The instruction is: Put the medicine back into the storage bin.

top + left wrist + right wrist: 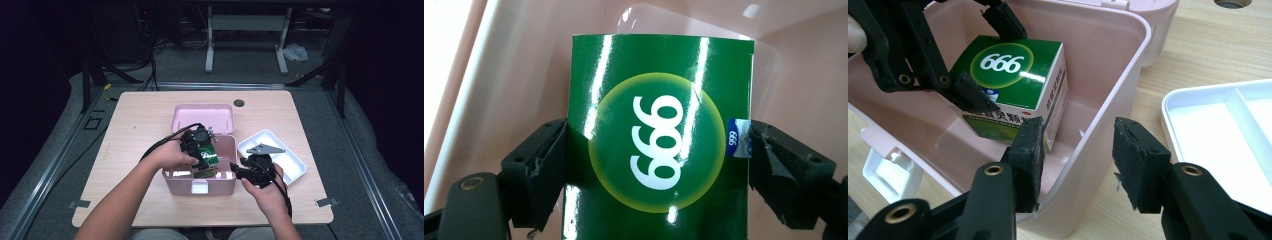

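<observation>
The green carton (1013, 82) sat low inside the pink box (1108, 100), clamped by the left claw (202, 150), whose two black pads pressed flat against its opposite side walls. It was glossy cardboard, rectangular, with a white "666" in a pale yellow-green ring on its broad face and white side panels carrying small print. It hung tilted, one lower corner down toward the box floor and the broad printed face turned up and toward the person; I could not tell whether it touched the floor. In the left gripper view its long axis ran along the claw, away from the camera.

The box was smooth matte plastic with rounded corners, a white latch (199, 187) on its near wall and its lid (203, 118) thrown back behind it. The right claw (1078, 165) stood about half open across the box's right wall, one pad inside the rim and one outside. Neither pad looked pressed against the plastic, so it gripped nothing.

Just right of the box lay a white tray (292, 165), shallow, divided into compartments, set at an angle. Everything rested on a pale wood-grain desk (140, 115) with rounded corners and a dark grommet hole (239, 103) near its far edge. Around it the room was dim, with grey carpet, loose cables (150, 55) and the white legs of another table (245, 45) beyond.
</observation>
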Action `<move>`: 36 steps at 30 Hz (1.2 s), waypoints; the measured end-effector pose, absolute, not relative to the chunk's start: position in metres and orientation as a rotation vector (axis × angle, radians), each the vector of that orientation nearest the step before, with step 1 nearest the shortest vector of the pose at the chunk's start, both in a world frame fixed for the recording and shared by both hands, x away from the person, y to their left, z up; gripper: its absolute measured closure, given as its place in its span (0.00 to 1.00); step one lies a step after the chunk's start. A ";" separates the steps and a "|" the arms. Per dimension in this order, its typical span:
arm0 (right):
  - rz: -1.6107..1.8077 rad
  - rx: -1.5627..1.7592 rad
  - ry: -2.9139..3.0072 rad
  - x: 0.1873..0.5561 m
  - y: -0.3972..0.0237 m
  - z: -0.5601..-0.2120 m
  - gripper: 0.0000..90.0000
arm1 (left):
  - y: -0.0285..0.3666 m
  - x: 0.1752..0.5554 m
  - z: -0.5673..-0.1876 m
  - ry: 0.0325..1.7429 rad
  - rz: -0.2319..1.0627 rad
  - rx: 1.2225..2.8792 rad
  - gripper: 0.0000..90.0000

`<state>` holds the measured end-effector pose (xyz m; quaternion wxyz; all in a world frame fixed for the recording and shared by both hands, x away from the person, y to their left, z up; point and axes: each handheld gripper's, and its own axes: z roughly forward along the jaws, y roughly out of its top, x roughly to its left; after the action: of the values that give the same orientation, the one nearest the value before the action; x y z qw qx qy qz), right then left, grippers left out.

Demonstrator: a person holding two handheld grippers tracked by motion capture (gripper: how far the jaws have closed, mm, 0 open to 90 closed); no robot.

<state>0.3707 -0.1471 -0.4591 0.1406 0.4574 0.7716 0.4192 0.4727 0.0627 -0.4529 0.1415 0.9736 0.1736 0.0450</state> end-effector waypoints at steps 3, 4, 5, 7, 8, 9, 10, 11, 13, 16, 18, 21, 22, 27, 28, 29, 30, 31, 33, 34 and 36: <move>1.211 1.322 2.229 0.370 -0.146 -0.459 0.62 | 0.062 0.474 -0.456 0.505 0.136 2.809 0.18; 1.213 1.320 2.227 0.370 -0.146 -0.459 0.62 | 0.062 0.474 -0.458 0.510 0.136 2.806 0.18; 1.216 1.317 2.227 0.370 -0.146 -0.459 0.62 | 0.061 0.474 -0.459 0.509 0.135 2.816 0.18; 1.217 1.318 2.226 0.370 -0.146 -0.459 0.62 | 0.060 0.474 -0.461 0.512 0.138 2.824 0.18; 1.217 1.317 2.226 0.370 -0.146 -0.459 0.62 | 0.060 0.475 -0.461 0.514 0.143 2.826 0.18; 1.215 1.318 2.225 0.370 -0.147 -0.459 0.62 | 0.060 0.475 -0.462 0.516 0.144 2.826 0.17; 1.215 1.318 2.225 0.370 -0.147 -0.459 0.62 | 0.060 0.475 -0.462 0.520 0.142 2.826 0.17; 1.218 1.319 2.222 0.370 -0.147 -0.459 0.62 | 0.061 0.475 -0.462 0.523 0.142 2.829 0.17; 1.225 1.313 2.219 0.370 -0.148 -0.459 0.62 | 0.061 0.476 -0.463 0.523 0.141 2.838 0.17; 1.233 1.315 2.211 0.370 -0.148 -0.458 0.62 | 0.061 0.476 -0.466 0.526 0.147 2.853 0.17; 1.234 1.313 2.211 0.370 -0.148 -0.458 0.62 | 0.060 0.476 -0.468 0.522 0.146 2.863 0.17; 1.232 1.312 2.211 0.370 -0.148 -0.458 0.62 | 0.061 0.476 -0.471 0.527 0.142 2.864 0.17; 1.232 1.311 2.208 0.369 -0.149 -0.458 0.62 | 0.061 0.476 -0.472 0.529 0.138 2.860 0.17; 1.238 1.311 2.204 0.370 -0.149 -0.458 0.62 | 0.061 0.477 -0.473 0.549 0.131 2.862 0.17; 1.234 1.311 2.207 0.370 -0.149 -0.458 0.62 | 0.061 0.477 -0.473 0.551 0.132 2.861 0.17; 1.234 1.311 2.207 0.370 -0.149 -0.458 0.62 | 0.062 0.477 -0.473 0.556 0.131 2.863 0.17; 1.235 1.308 2.206 0.370 -0.149 -0.458 0.61 | 0.062 0.477 -0.474 0.561 0.130 2.862 0.16; 1.236 1.309 2.205 0.370 -0.149 -0.458 0.61 | 0.062 0.477 -0.474 0.567 0.130 2.860 0.16; 1.234 1.309 2.209 0.370 -0.149 -0.458 0.61 | 0.063 0.477 -0.474 0.581 0.127 2.864 0.16; 1.235 1.310 2.209 0.369 -0.149 -0.458 0.61 | 0.063 0.477 -0.474 0.587 0.132 2.860 0.16; 1.237 1.310 2.209 0.369 -0.149 -0.458 0.61 | 0.064 0.477 -0.472 0.585 0.140 2.859 0.15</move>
<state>0.3694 -0.1487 -0.4578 0.1448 0.4547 0.7667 0.4294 0.4767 0.0636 -0.4720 0.1096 0.9727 0.1989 0.0476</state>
